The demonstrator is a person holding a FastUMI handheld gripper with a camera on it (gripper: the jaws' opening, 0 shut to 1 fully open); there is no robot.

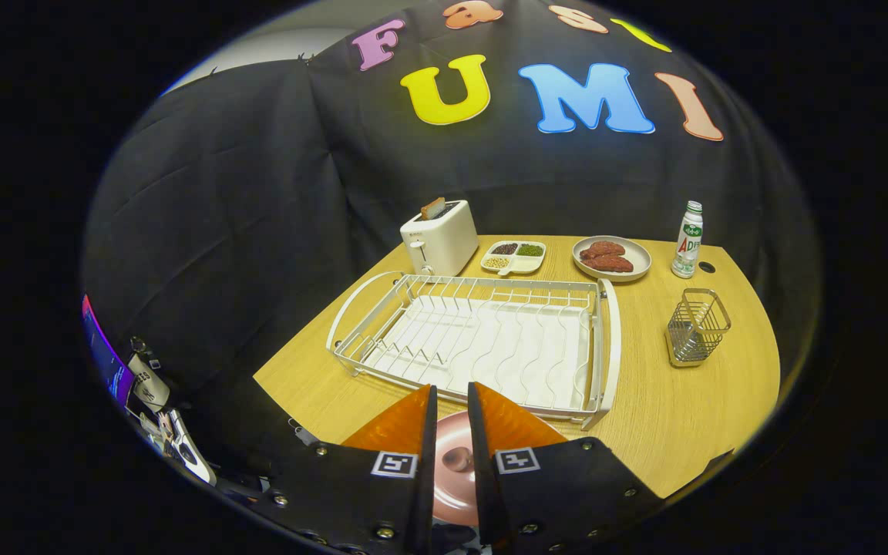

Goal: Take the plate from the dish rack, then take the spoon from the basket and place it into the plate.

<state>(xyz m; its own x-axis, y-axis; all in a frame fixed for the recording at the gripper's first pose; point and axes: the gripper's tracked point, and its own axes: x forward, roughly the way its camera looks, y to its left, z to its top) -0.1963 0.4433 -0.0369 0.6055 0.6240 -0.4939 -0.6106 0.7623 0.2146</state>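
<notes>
A pink plate [455, 482] lies on the wooden table [675, 416] right under my gripper [452, 395], in front of the dish rack. A small dark rounded shape that looks like the spoon's bowl [456, 459] rests on the plate, seen through the gap between my fingers. The fingers stand a narrow gap apart and nothing shows pinched between the tips. The white wire dish rack [482, 339] just beyond the fingertips holds no dishes. The wire basket [696, 327] stands to the rack's right and looks empty.
Along the table's far edge stand a white toaster [439, 237] with a slice of bread in it, a divided snack dish [514, 257], a plate of meat [611, 257] and a bottle [687, 240]. Black cloth closes off the back and left.
</notes>
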